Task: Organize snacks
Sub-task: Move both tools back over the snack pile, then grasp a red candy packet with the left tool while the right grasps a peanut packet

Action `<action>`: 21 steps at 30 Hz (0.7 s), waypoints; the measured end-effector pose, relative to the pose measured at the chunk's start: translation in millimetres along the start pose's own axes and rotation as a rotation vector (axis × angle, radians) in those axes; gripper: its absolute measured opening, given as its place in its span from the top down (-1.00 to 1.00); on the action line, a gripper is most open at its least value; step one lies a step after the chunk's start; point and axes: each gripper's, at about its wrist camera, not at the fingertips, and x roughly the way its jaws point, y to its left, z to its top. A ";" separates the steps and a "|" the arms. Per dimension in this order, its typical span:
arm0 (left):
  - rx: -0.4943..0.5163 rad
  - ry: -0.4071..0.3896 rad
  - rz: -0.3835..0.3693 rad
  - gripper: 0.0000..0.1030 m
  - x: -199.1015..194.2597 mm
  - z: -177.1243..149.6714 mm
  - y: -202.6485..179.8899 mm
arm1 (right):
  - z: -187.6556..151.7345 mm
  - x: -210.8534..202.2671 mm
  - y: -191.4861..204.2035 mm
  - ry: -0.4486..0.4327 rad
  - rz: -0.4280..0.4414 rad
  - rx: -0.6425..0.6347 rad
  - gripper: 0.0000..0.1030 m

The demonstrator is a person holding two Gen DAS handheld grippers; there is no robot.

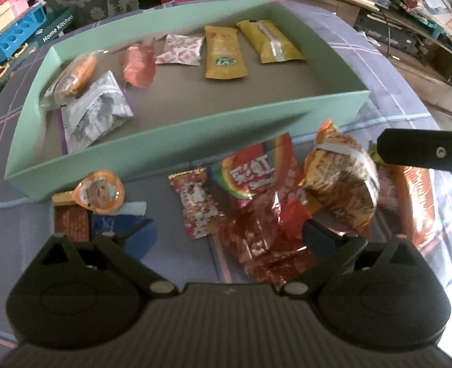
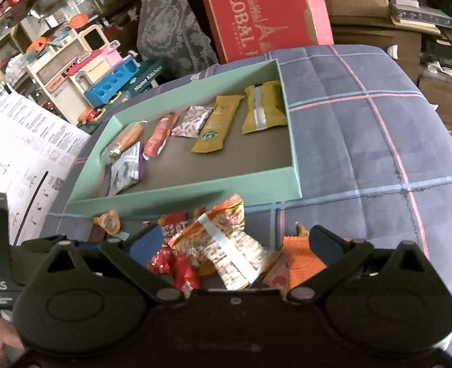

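Observation:
A mint-green tray (image 1: 195, 128) (image 2: 195, 191) lies on the quilt and holds several snack packets in a row. In front of it is a loose pile: a rainbow candy bag (image 1: 256, 168), red wrappers (image 1: 262, 239), an orange jelly cup (image 1: 98, 191) and an orange-and-white noodle packet (image 1: 339, 181) (image 2: 229, 245). My left gripper (image 1: 229, 236) is open and empty, low over the pile. My right gripper (image 2: 235, 245) is open with the noodle packet lying between its fingers, not clamped. One right finger (image 1: 425, 151) shows in the left wrist view beside that packet.
The blue plaid quilt (image 2: 364, 138) stretches to the right of the tray. A red box (image 2: 262, 15), toy kitchen sets (image 2: 103, 70) and cluttered shelves stand behind. A white printed sheet (image 2: 26, 147) lies at the left.

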 end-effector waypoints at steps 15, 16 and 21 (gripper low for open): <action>-0.050 0.016 0.019 -1.00 -7.0 -17.2 39.5 | -7.5 39.9 25.9 0.060 0.006 -0.220 -0.48; -0.049 0.018 0.015 -1.00 -8.0 -19.1 39.6 | -9.6 42.0 28.3 0.059 -0.008 -0.237 -0.37; -0.013 0.024 -0.003 -1.00 -7.4 -28.0 32.0 | -15.5 44.6 30.1 0.069 -0.034 -0.199 0.15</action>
